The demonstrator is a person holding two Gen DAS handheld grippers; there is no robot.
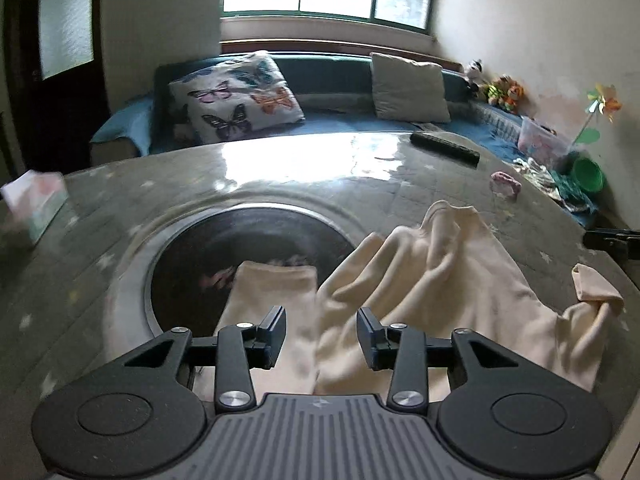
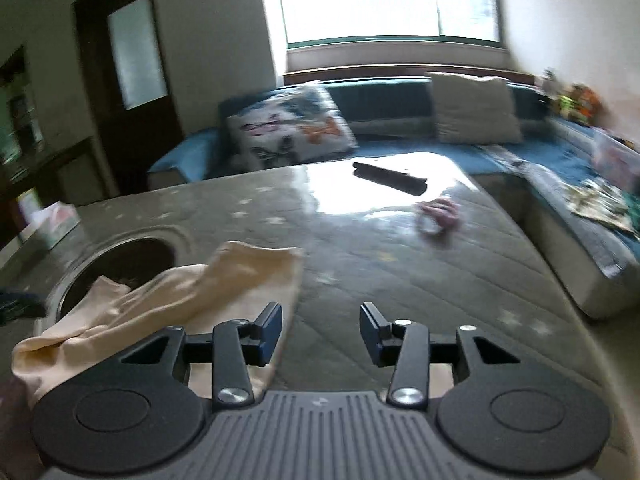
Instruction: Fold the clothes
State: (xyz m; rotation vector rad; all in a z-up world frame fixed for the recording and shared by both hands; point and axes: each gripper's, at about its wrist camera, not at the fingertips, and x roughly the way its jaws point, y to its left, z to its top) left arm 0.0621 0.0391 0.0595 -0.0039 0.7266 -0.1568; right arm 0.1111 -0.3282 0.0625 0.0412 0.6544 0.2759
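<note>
On the grey quilted desk (image 1: 280, 184), partly over its dark round inset (image 1: 224, 248), a cream garment (image 1: 440, 280) is spread in loose folds, one flat panel laid across the inset's near rim and the bulk bunched toward the right, where a cuff-like end (image 1: 596, 288) is turned up. It appears to have been laid down there so that a fold can be squared on the flat surface; the creases suggest that it is not yet smoothed.

The left tool (image 1: 322, 336) is held low over the garment with its jaws parted and no cloth pinched between the pads. The right tool (image 2: 320, 334) is likewise released, its jaws apart over bare desk, with the garment's right edge just beside its left finger (image 2: 270, 332). Nothing is gripped by either.

Open desk is left beyond and to the right of the garment. A pink scrunchie-like item (image 2: 438, 216) and a dark remote-like bar (image 1: 444, 146) lie well apart from it, near the far edge, and a tissue box (image 1: 36, 208) sits at the left edge. The desk's right edge falls away toward a blue sofa (image 1: 344, 120), so room for drawing cloth that way is judged limited
</note>
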